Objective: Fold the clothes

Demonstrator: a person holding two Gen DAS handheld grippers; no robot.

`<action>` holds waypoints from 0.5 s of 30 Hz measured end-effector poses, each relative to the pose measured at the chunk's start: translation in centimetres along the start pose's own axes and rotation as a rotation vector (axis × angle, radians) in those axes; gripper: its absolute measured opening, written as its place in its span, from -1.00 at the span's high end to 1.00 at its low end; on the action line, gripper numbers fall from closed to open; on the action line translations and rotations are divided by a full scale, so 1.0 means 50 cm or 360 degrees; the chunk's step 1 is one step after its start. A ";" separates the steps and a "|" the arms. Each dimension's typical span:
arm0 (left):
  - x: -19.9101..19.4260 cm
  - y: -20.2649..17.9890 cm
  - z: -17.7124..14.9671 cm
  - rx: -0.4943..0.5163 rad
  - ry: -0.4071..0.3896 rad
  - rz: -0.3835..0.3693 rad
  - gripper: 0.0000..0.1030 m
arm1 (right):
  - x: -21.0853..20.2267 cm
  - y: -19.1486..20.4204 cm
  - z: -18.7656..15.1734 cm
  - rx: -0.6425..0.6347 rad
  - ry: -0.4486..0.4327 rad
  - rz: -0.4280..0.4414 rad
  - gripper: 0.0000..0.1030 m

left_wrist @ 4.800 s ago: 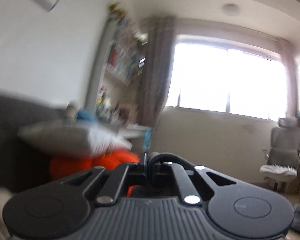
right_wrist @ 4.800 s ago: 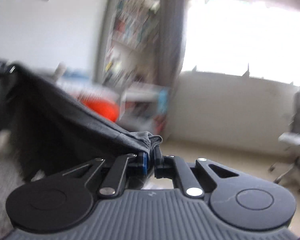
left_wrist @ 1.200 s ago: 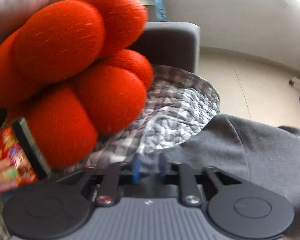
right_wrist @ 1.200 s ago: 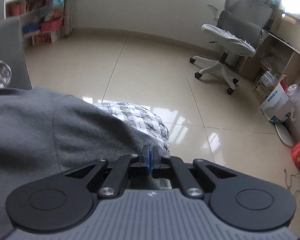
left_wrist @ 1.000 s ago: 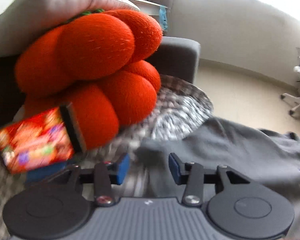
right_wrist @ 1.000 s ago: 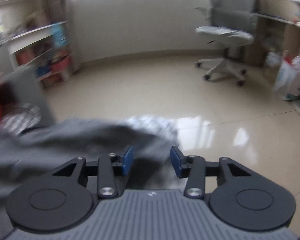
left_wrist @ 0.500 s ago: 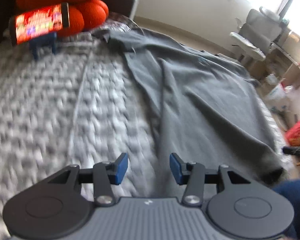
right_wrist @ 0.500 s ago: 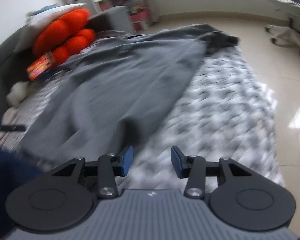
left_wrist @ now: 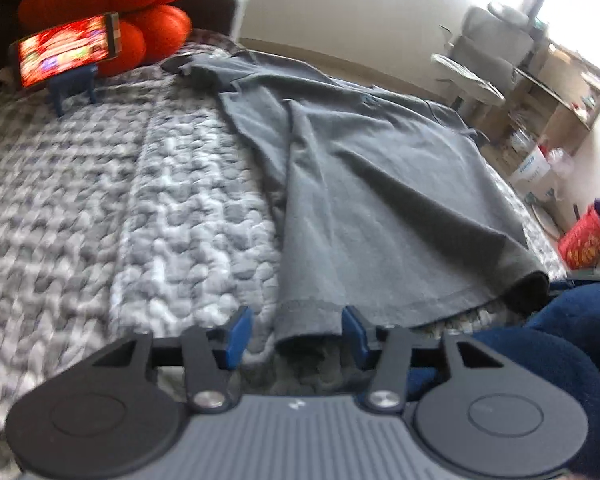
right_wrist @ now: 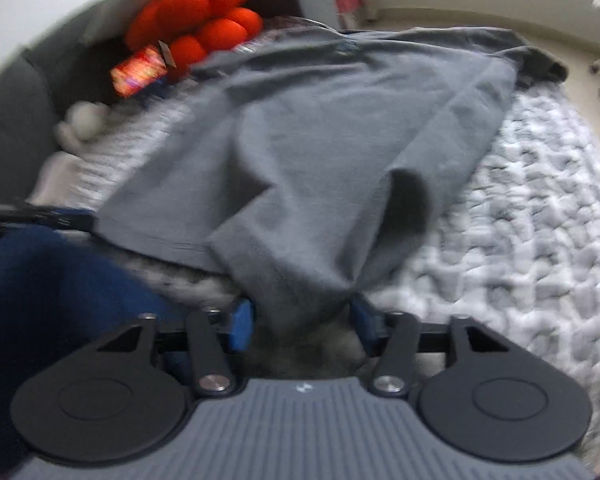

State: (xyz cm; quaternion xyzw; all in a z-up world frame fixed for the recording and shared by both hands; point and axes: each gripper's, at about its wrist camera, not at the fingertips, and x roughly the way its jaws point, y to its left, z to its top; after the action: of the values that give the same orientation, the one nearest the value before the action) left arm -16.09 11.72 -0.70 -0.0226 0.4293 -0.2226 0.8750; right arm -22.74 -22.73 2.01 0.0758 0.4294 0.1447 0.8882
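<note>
Two grippers at the shirt hem, jaws closing

Both wrist views show the grey shirt spread flat on a grey-and-white knitted blanket, filling the centre of each frame, hem nearest the cameras.

Left gripper: jaws part open and closing. Lower-left hem corner lies between the blue pads; pads not pressing the cloth.

Right gripper: jaws part open and closing. A bunched hem corner sits between the pads; view blurred, no squeeze visible.

Upper left of both frames: orange cushion, with a lit phone on a blue stand in front.
</note>
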 end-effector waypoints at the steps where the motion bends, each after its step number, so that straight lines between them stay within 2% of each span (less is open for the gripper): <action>1: 0.011 -0.004 0.005 0.0016 0.0022 0.0013 0.87 | 0.002 0.002 0.006 -0.0010 -0.0013 -0.0059 0.70; 2: 0.019 -0.007 0.012 0.0017 0.0050 0.0050 0.88 | 0.004 0.004 0.013 -0.0020 -0.0026 -0.0118 0.76; 4: 0.010 -0.023 0.030 0.0067 0.0029 0.0109 0.88 | -0.042 0.010 0.028 -0.0076 -0.0098 -0.0239 0.83; 7: -0.058 -0.052 0.056 0.0220 -0.0092 0.0186 0.89 | -0.136 0.020 0.048 -0.0213 -0.0185 -0.0473 0.88; 8: -0.085 -0.062 0.062 0.0282 -0.0134 0.0200 0.89 | -0.171 0.025 0.051 -0.0287 -0.0201 -0.0552 0.96; 10: -0.124 -0.078 0.063 0.0418 -0.0172 0.0220 0.89 | -0.225 0.035 0.054 -0.0438 -0.0220 -0.0708 0.97; 12: -0.146 -0.091 0.058 0.0552 -0.0174 0.0236 0.88 | -0.237 0.034 0.045 -0.0540 -0.0177 -0.0726 0.97; 13: -0.137 -0.091 0.051 0.0597 -0.0131 0.0239 0.88 | -0.233 0.032 0.036 -0.0582 -0.0142 -0.0713 0.97; 15: -0.106 -0.077 0.035 0.0575 -0.0024 0.0247 0.81 | -0.188 0.007 0.015 -0.0526 -0.0064 -0.0649 0.92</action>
State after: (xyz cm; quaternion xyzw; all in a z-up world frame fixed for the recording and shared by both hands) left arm -19.01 10.14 5.23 0.1664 0.3762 -0.2276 0.8826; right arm -27.77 -25.42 9.51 -0.1556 0.3886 0.0294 0.9077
